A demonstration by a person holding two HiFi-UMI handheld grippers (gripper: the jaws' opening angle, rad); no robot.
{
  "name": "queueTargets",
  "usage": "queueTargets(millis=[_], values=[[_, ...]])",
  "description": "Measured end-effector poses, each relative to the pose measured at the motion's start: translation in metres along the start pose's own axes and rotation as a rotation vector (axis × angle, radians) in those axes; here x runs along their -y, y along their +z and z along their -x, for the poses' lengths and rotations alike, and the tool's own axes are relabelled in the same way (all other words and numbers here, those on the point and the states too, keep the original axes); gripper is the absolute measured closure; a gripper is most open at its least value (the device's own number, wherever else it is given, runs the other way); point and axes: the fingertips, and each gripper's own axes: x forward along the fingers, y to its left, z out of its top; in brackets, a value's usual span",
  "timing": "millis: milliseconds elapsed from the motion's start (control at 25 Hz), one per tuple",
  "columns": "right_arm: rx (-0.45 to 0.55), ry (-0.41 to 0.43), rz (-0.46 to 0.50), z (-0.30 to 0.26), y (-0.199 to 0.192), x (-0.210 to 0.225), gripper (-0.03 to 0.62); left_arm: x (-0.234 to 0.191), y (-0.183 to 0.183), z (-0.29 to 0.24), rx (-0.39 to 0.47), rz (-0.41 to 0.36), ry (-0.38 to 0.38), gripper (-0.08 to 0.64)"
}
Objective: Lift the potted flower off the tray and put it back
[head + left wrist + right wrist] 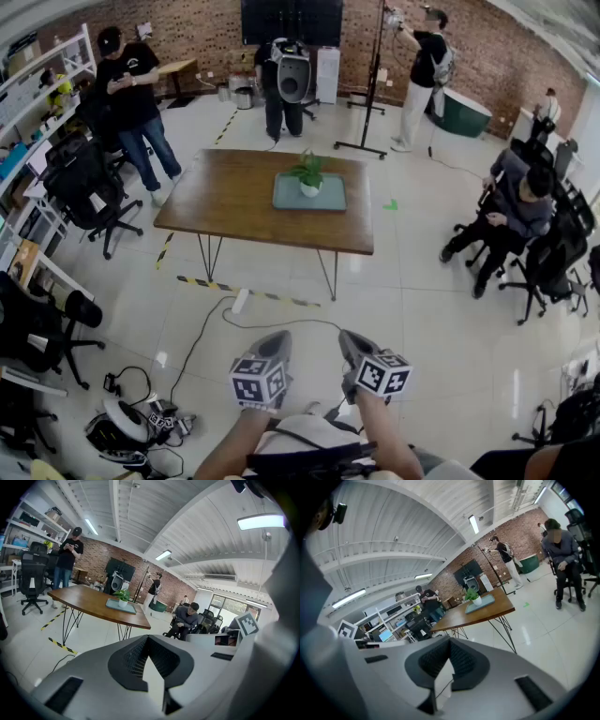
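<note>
The potted flower, green leaves in a small white pot, stands on a grey-green tray on a brown wooden table far ahead of me. My left gripper and right gripper hang low near my body, well short of the table, side by side, both shut and empty. In the left gripper view the left gripper has its jaws together, with the flower and tray small in the distance. The right gripper likewise points at the distant flower and tray.
White floor lies between me and the table, crossed by a cable and yellow-black tape. A person stands at the left by office chairs and shelves. Another person sits at the right. A light stand rises behind the table.
</note>
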Motion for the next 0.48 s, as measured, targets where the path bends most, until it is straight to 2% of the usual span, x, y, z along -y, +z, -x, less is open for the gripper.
queueTargets(millis=[240,480], values=[[-0.014,0.006,-0.005,0.011,0.001,0.025,0.583,0.012,-0.011,-0.013,0.001,0.018,0.024,0.565],[-0.007,-0.007,-0.037,0.012,0.001,0.045,0.583,0.011,-0.006,-0.025,0.003,0.014,0.038,0.565]])
